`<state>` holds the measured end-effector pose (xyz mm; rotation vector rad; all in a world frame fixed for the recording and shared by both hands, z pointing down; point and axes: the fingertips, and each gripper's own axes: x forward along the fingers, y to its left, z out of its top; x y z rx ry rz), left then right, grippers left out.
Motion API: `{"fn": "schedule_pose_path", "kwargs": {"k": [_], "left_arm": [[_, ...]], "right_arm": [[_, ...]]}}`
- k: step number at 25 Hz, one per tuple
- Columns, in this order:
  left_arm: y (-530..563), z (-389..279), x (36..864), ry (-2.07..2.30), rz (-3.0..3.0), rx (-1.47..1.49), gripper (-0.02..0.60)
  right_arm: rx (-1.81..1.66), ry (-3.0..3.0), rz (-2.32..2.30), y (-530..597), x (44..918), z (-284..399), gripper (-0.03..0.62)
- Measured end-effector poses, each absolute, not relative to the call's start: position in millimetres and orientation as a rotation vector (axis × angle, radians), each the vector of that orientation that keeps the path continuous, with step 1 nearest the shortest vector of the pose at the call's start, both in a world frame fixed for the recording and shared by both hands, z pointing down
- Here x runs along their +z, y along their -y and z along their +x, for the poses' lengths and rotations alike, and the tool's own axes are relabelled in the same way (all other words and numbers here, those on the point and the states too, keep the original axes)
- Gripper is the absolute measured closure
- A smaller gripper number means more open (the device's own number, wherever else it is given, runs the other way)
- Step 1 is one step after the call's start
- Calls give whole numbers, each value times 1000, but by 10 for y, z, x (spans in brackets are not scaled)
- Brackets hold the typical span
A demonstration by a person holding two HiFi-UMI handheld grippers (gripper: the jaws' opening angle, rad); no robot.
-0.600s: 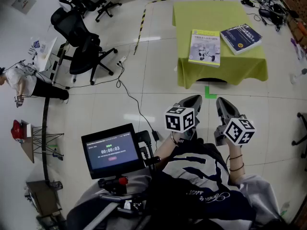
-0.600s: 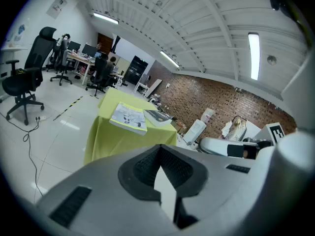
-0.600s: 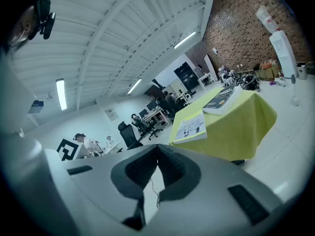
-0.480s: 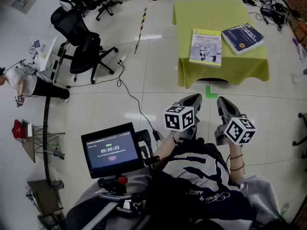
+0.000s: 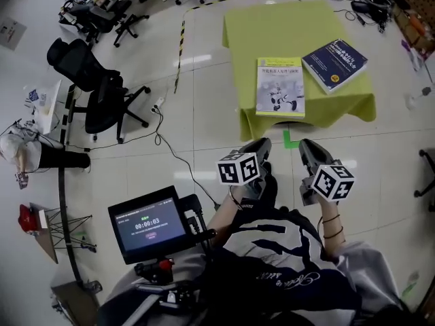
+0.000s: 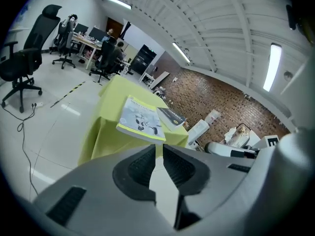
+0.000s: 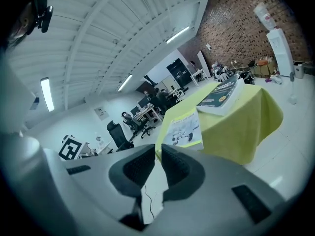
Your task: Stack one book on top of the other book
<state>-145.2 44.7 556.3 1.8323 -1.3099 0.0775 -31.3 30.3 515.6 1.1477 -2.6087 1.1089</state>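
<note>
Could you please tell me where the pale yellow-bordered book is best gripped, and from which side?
Take the pale book by its near short edge, coming from the front of the table, the person's side. It lies flat, and that edge appears to jut past the tabletop, so one jaw could probably slip under and one over. The other edges rest on the cloth.

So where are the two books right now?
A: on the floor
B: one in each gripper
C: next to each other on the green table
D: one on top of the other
C: the white book and the dark blue book lie beside each other on the green table, neither on top of the other.
</note>
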Motion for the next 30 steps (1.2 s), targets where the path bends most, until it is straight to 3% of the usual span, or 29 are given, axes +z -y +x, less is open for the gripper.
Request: {"fn": "schedule_pose_path", "kwargs": {"k": [10, 16, 24, 30], "left_arm": [[423, -2036, 6046, 1202, 1705, 47, 432], [667, -2096, 6387, 1078, 1629, 71, 356], [866, -2031, 6577, 963, 1611, 90, 353], [989, -1932, 6749, 921, 1569, 90, 353]], "right_arm": [[1227, 2499, 1151, 456, 5612, -579, 421], [1302, 2395, 1216, 843, 5977, -513, 380], [1438, 2301, 1194, 1205, 6398, -470, 333], [1574, 2243, 1121, 1364, 6694, -517, 333]]}}
